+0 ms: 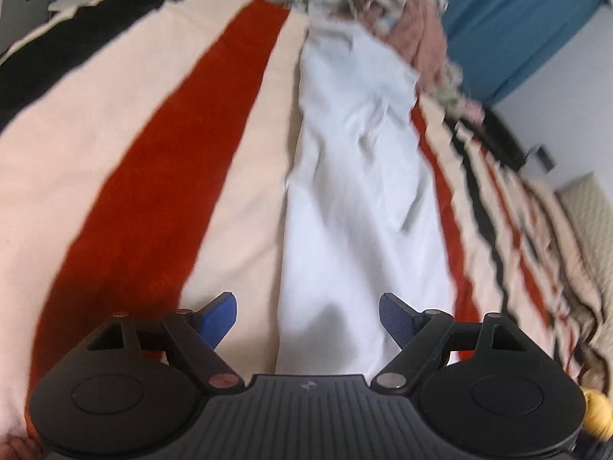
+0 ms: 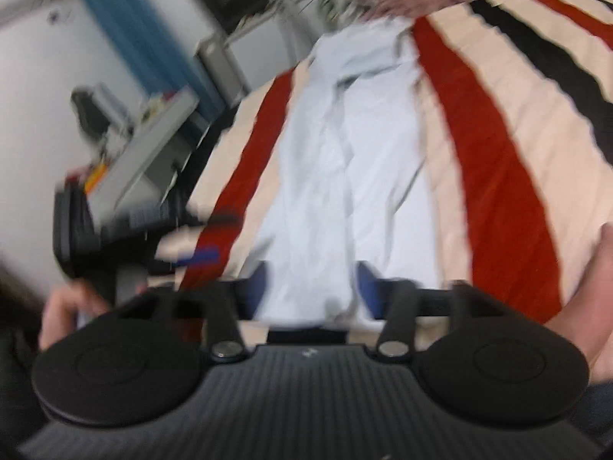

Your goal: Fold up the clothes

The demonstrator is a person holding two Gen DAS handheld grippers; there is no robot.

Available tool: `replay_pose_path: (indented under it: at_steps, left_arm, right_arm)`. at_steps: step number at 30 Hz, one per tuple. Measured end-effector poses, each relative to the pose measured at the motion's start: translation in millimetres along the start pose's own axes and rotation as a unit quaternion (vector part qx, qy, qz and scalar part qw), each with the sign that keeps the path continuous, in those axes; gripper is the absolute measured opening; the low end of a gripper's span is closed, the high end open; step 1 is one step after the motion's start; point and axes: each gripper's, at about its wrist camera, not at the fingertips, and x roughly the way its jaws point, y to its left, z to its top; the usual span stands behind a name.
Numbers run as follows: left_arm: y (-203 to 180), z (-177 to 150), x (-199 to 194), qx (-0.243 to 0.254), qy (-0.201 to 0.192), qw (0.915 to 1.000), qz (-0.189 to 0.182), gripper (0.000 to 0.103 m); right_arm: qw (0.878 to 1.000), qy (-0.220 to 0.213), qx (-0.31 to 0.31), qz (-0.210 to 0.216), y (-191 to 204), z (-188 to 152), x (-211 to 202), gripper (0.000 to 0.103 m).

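Lying lengthwise: white garment (image 1: pixel 356 199), creased | left claw (image 1: pixel 308 312) released | right claw (image 2: pixel 312 287) released

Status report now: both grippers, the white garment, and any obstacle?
Left gripper open, right gripper open, both at near end of white garment. Garment lies stretched along striped blanket. Clothes pile at far end.

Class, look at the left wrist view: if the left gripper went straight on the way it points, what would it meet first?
Most likely the white garment, which lies lengthwise on the striped blanket between the open fingers of the left gripper; depth is unclear.
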Motion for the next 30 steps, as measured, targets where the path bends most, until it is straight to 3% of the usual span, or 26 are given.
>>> replay_pose_path:
  at_steps: [3, 6, 9, 10, 11, 13, 14, 15, 17, 19, 23, 25, 30]
  left_arm:
    - [2.1, -1.9, 23.0, -0.009, 0.041, 0.9990, 0.016, 0.082]
    - [11.2, -2.9, 32.4, -0.036, 0.059, 0.9976, 0.008, 0.080]
    - [12.6, -2.6, 33.3, -0.032, 0.065, 0.9974, 0.004, 0.065]
    - [13.0, -2.5, 33.6, -0.031, 0.067, 0.9973, 0.002, 0.052]
    - [14.8, -2.0, 32.7, -0.034, 0.069, 0.9970, -0.005, 0.030]
    - [19.6, 0.0, 30.6, -0.052, 0.070, 0.9959, -0.022, 0.003]
    - [22.1, 1.0, 29.5, -0.061, 0.071, 0.9952, -0.030, 0.003]
    - [25.5, 1.3, 25.2, -0.081, 0.060, 0.9935, -0.051, 0.002]
    - [33.8, 3.9, 14.6, -0.125, 0.040, 0.9865, -0.098, 0.002]
    - [43.7, 8.8, 2.2, -0.170, 0.023, 0.9741, -0.148, 0.002]
    - [48.3, 24.0, -29.1, -0.209, -0.021, 0.9527, -0.220, 0.001]
    - [46.5, 31.1, -44.7, -0.213, -0.032, 0.9453, -0.245, 0.001]
    - [27.1, 38.4, -91.0, -0.199, -0.058, 0.9380, -0.278, 0.001]
  right_arm:
    - [0.998, 0.023, 0.063, -0.022, -25.3, 8.7, 20.6, 0.063]
    - [0.990, 0.046, 0.125, -0.044, -50.6, 17.4, 41.1, 0.062]
    - [0.982, 0.088, 0.167, -0.032, -63.8, 17.6, 63.6, 0.060]
    - [0.982, 0.103, 0.156, -0.031, -60.5, 16.3, 70.5, 0.060]
    - [0.983, 0.111, 0.139, -0.034, -55.6, 13.9, 74.1, 0.060]
    - [0.985, 0.124, 0.110, -0.042, -45.9, 8.3, 78.3, 0.050]
    - [0.986, 0.122, 0.112, -0.037, -45.9, 9.7, 77.0, 0.025]
    - [0.986, 0.119, 0.115, -0.032, -46.3, 11.6, 75.5, 0.007]
    - [0.988, 0.104, 0.116, -0.023, -45.4, 14.8, 68.3, 0.007]
    - [0.991, 0.071, 0.115, -0.006, -39.6, 19.5, 51.8, 0.006]
    - [0.991, 0.004, 0.129, 0.038, -29.6, 38.7, 11.7, 0.006]
    - [0.990, -0.031, 0.126, 0.059, -19.9, 53.8, -14.8, 0.006]
    - [0.988, -0.083, 0.097, 0.091, 7.6, 83.4, -70.0, 0.006]
